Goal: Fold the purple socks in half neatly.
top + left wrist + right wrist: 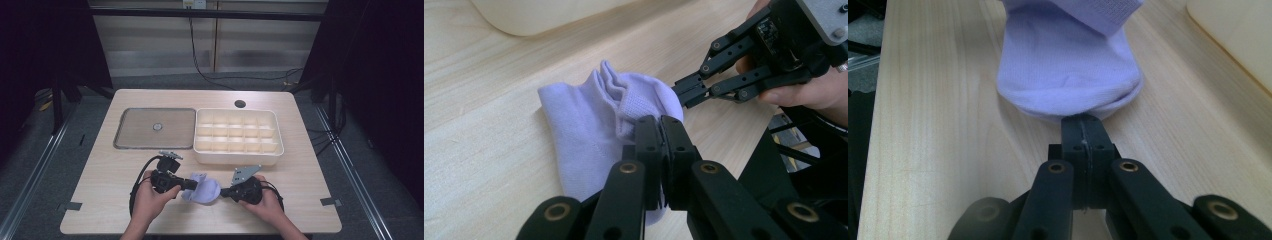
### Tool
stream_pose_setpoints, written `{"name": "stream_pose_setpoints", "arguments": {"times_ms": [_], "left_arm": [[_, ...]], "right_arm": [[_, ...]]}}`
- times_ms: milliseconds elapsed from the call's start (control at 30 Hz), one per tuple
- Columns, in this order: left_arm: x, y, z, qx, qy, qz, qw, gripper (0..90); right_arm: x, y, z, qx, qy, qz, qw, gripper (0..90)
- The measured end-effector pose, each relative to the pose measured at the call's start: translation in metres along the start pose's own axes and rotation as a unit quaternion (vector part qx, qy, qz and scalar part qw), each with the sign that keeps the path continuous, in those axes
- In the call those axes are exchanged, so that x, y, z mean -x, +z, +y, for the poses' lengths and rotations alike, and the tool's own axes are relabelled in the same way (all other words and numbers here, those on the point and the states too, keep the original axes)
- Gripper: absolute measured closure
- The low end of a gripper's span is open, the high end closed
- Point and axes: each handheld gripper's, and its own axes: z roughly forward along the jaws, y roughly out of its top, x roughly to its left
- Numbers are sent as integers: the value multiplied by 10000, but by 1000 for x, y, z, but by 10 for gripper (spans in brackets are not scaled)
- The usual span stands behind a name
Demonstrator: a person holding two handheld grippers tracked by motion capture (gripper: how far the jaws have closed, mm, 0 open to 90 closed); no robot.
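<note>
A pale lilac sock [202, 189] lies on the counter [100, 175] in the lower middle of the high view, stretched between the two tools. The left tool [192, 184] has its jaws pressed together on the ribbed cuff end; in the left gripper view the cuff [624, 95] bunches into folds just ahead of those jaws. The right tool [223, 192] pinches the opposite end, and in the right gripper view its jaws sit closed on the rounded toe edge [1083, 112]. Holding both ends this way probably keeps the fabric taut and flat, so that it can be folded or lifted as one piece without sagging.

Above the sock, at the centre right of the high view, stands a cream divided tray [276, 150] with rows of small compartments; every compartment that can be seen looks empty. Just to its left lies a flat grey lid [135, 131] with a small round knob at its middle, nothing resting on it. The sock sits near the tray's front wall but apart from it.
</note>
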Motion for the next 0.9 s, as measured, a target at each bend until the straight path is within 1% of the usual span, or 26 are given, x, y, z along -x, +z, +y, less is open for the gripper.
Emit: {"name": "stream_pose_setpoints", "arguments": {"times_ms": [233, 367, 433, 633, 733, 800, 867, 900], "left_arm": [[4, 7, 0, 33, 179, 162, 9997, 877], [5, 15, -2, 7, 239, 167, 9996, 877], [5, 20, -2, -29, 288, 158, 9995, 877], [8, 30, -5, -138, 427, 226, 9987, 876], [10, 33, -6, -173, 492, 242, 9983, 876], [10, 34, -6, -178, 495, 254, 9983, 876], [11, 36, -7, -211, 518, 256, 9981, 875], [11, 37, -7, -256, 563, 260, 9977, 875]], "right_arm": [[0, 0, 0, 0, -1, 6, 10000, 900], [0, 0, 0, -2, 1, 9, 10000, 900], [0, 0, 0, 1, 11, 11, 10000, 900], [0, 0, 0, 4, 15, 10, 10000, 900], [0, 0, 0, 5, 8, 6, 10000, 900], [0, 0, 0, 3, 9, 7, 10000, 900], [0, 0, 0, 1, 4, 0, 10000, 900], [0, 0, 0, -3, 3, -2, 10000, 900]]}}
